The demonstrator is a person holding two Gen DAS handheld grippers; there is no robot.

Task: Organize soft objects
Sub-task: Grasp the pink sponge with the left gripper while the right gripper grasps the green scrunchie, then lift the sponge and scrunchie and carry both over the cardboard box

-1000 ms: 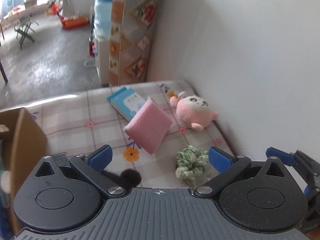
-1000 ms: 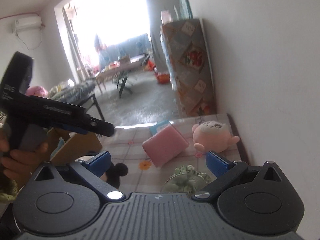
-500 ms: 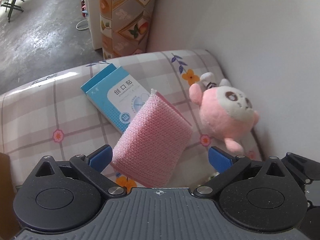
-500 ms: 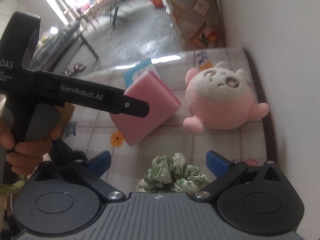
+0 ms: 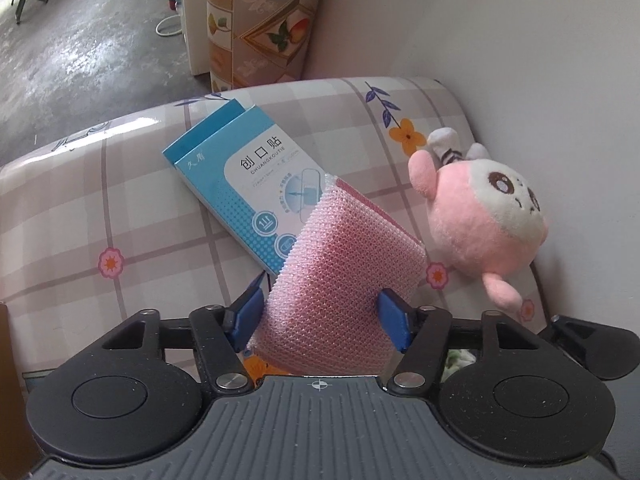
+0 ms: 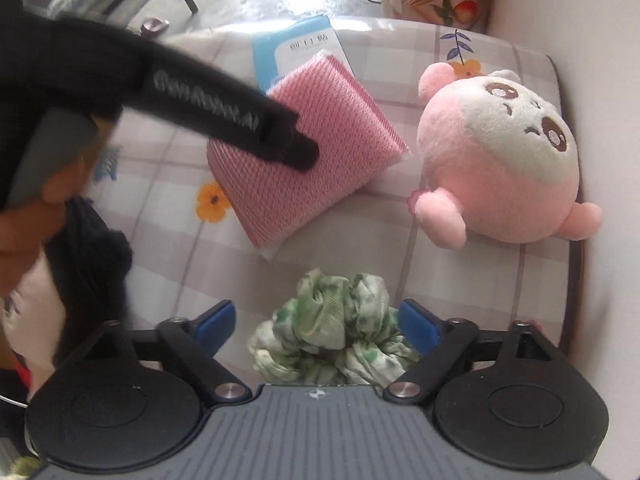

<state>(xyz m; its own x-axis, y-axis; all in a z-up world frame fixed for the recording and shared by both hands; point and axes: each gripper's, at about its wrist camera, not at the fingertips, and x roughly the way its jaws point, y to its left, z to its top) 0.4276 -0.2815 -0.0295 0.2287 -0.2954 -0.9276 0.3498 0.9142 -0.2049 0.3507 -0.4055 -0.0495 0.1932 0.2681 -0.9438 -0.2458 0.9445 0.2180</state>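
Note:
My left gripper [image 5: 320, 316] has its blue fingers [image 5: 394, 322] pressed on both sides of a pink mesh sponge [image 5: 344, 280], which leans on a blue plaster box [image 5: 244, 184]. A pink and white plush toy [image 5: 480, 224] lies to the right by the wall. In the right wrist view the sponge [image 6: 304, 148] lies on the flowered cloth, with the left gripper's black body [image 6: 208, 100] over it. My right gripper [image 6: 316, 320] is open, its fingers on either side of a green and white scrunchie [image 6: 336, 336]. The plush [image 6: 504, 160] lies beyond.
A white wall [image 5: 500, 40] runs along the right. The checked flowered tablecloth [image 5: 80, 216] ends at a far edge above a concrete floor. A patterned upright panel [image 5: 260, 20] stands behind. A black furry object [image 6: 96, 264] lies at the left. A cardboard edge [image 5: 6, 344] shows at far left.
Both grippers moved forward and down. The left fingers closed in onto the pink sponge. The right gripper came down around the scrunchie, still open.

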